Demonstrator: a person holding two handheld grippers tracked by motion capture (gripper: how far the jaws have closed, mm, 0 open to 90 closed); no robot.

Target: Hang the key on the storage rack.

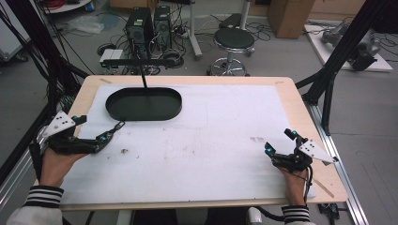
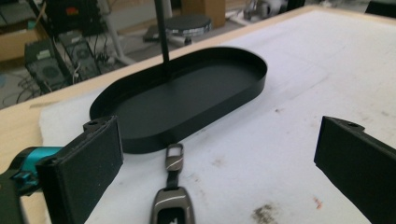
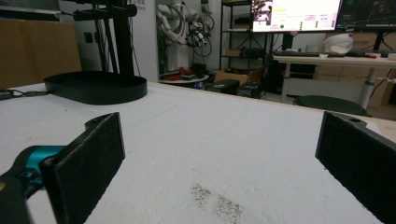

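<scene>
A dark key fob (image 2: 173, 207) with a metal clip (image 2: 174, 155) lies on the white mat just short of a black oval tray (image 2: 243, 88). In the high view the fob (image 1: 114, 129) points at the tray (image 1: 117, 110) at the back left. A thin black post (image 1: 143, 78) rises from the tray. My left gripper (image 1: 92, 129) is open, low over the mat, and the fob lies between its wide-set jaws (image 2: 219, 133). My right gripper (image 1: 280, 142) rests near the table's right front, open, with only bare mat between its pads (image 3: 219, 126).
The white mat (image 1: 211, 126) covers most of the wooden table (image 1: 300, 108) and has small dark stains (image 1: 124, 151). Black frame struts (image 1: 338, 56) stand at both sides. A stool (image 1: 233, 40), computer towers (image 1: 140, 26) and cables are on the floor beyond the far edge.
</scene>
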